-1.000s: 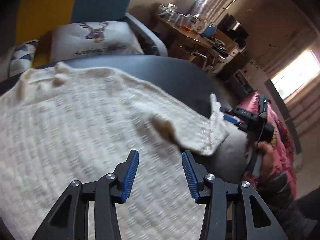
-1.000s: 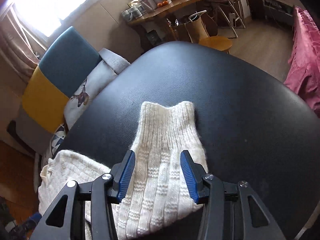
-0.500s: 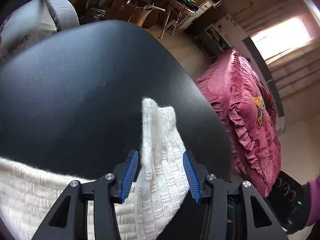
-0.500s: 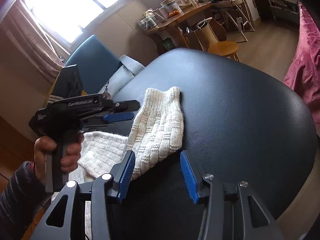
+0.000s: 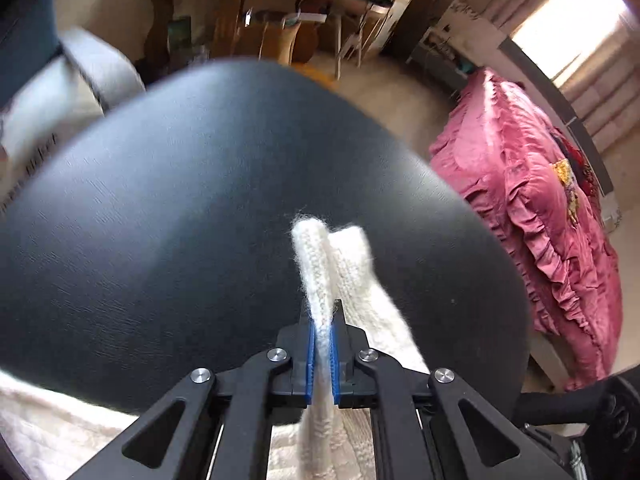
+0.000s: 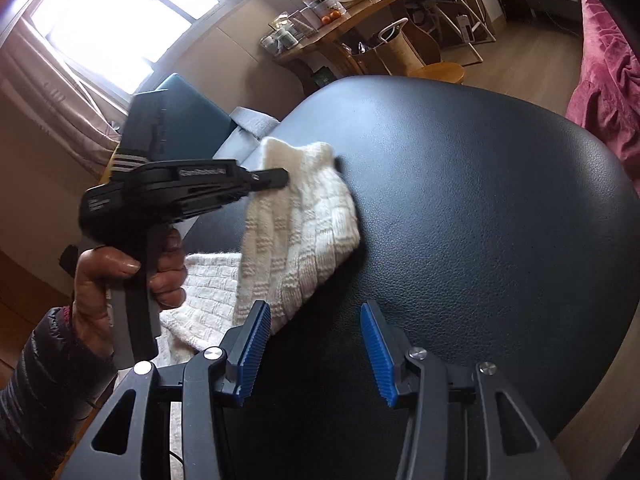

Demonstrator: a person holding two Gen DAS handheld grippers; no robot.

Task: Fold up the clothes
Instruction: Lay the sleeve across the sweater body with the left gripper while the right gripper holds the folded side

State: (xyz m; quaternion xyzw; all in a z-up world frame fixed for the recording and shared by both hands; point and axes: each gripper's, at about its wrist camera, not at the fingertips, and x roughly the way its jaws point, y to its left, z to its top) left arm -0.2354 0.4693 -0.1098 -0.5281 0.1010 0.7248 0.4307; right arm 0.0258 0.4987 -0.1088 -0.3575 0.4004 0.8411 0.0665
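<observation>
The left gripper [image 5: 323,344] had its blue-padded fingers [image 5: 309,356] pressed together on the cuff end of a cream knit sweater's sleeve [image 5: 320,272], the wool pinched into an upright ridge between the pads. In the right wrist view the person's left hand [image 6: 120,280] (dark quilted cuff at the wrist) gripped that tool's handle. The right gripper [image 6: 316,344] hung with its fingers [image 6: 256,336] spread wide and nothing between them, the left pad just beside the sleeve's lower edge. The sleeve [image 6: 300,224] lay raised across the near part of the round black worktop [image 6: 480,200], and the rest of the sweater [image 6: 200,292] trailed off the worktop's near left edge. Beyond the worktop stood a wooden stool [image 6: 438,72], a cluttered wooden desk [image 6: 340,28], and to the right a bed with a pink ruffled cover [image 5: 528,208].
</observation>
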